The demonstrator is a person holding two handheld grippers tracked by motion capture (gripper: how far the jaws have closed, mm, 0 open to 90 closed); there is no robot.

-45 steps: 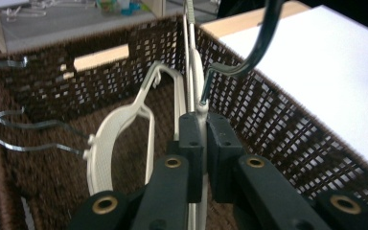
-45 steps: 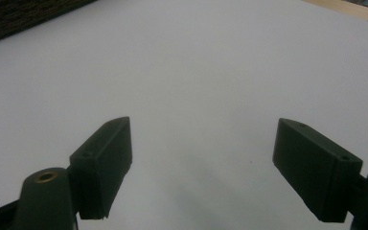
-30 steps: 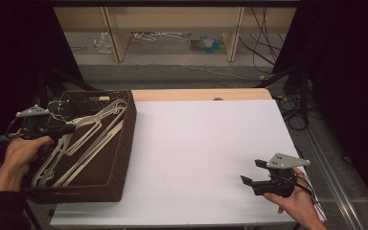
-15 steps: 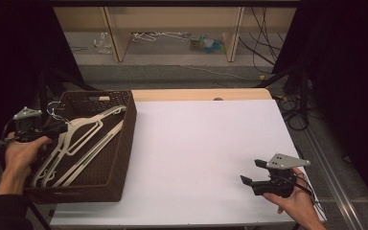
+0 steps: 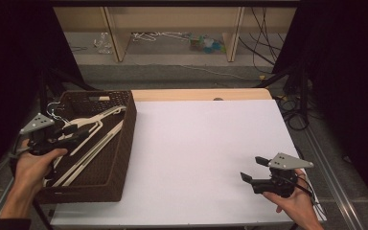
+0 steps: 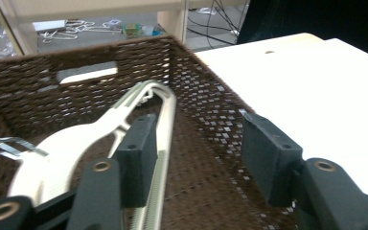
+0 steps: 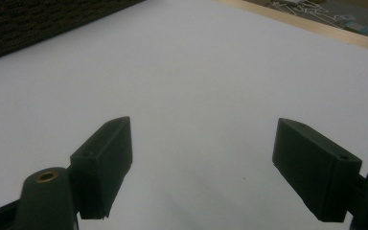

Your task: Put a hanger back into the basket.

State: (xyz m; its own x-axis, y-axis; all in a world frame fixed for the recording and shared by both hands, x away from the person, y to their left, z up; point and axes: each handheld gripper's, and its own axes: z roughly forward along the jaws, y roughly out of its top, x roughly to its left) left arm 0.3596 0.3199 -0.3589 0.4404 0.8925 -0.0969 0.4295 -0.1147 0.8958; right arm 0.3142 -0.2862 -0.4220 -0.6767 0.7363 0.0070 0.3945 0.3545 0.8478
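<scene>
High view: left gripper (image 5: 79,134) over brown wicker basket (image 5: 120,158), jaws just opening, nothing between them | white hangers (image 5: 93,139) lying inside basket, on surface's left | right gripper (image 5: 252,170) jaws spread, empty, above white surface (image 5: 206,143)

The high view looks forward and down from the person's side, taking in the whole white table (image 5: 206,153) and the wicker basket (image 5: 120,158) at its left. The left gripper view sits low and close inside that basket (image 6: 191,72), facing its far wall. The right gripper view skims the tabletop (image 7: 196,72) toward the basket (image 7: 38,19)
</scene>
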